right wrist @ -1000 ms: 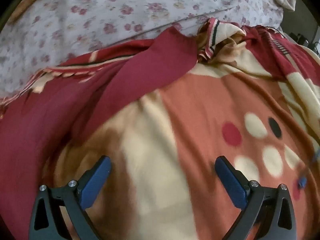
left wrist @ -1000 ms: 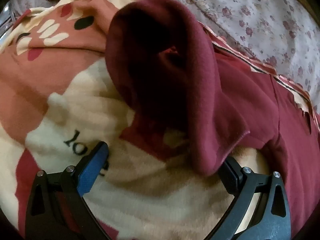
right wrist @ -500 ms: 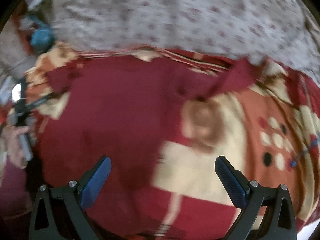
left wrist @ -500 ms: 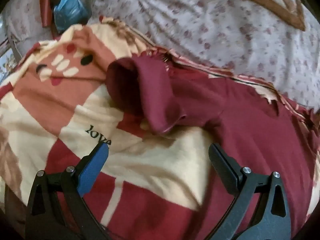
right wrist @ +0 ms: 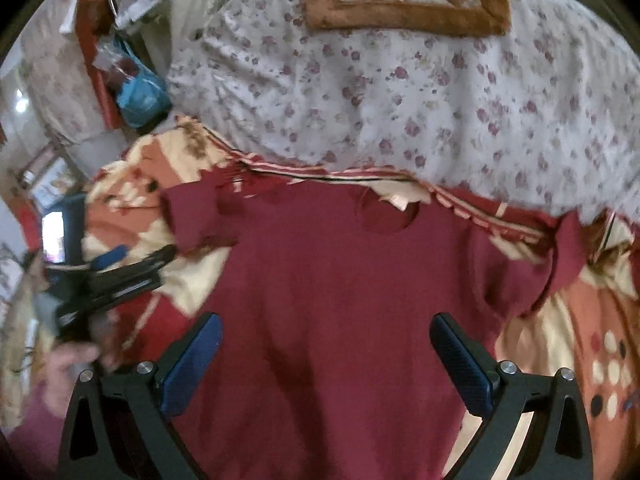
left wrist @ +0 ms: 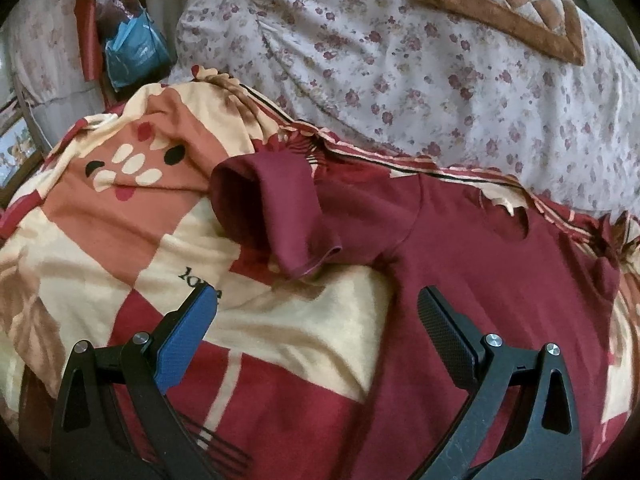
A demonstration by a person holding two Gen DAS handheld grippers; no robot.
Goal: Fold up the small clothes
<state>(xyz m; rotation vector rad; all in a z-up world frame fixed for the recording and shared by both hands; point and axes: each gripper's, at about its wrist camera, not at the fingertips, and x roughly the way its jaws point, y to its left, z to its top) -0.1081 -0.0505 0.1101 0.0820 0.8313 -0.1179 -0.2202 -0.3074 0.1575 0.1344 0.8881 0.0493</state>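
Note:
A dark red T-shirt (right wrist: 340, 280) lies spread on a patterned blanket (right wrist: 560, 320), neck hole toward the far side. In the left wrist view the shirt (left wrist: 480, 260) fills the right side, and its left sleeve (left wrist: 276, 208) stands bunched and curled up. My left gripper (left wrist: 316, 308) is open and empty, above the blanket just short of that sleeve. It also shows in the right wrist view (right wrist: 120, 268) at the left. My right gripper (right wrist: 326, 336) is open and empty, above the shirt's middle.
The blanket (left wrist: 100, 220) covers the near part of a bed. Beyond it lies a floral sheet (left wrist: 440, 72) with a brown quilted pad (left wrist: 500, 4). A blue plastic bag (left wrist: 132, 48) sits past the bed's far left corner.
Both grippers have pulled back and up from the shirt. The left one has let the sleeve drop; the whole shirt now shows in the right view.

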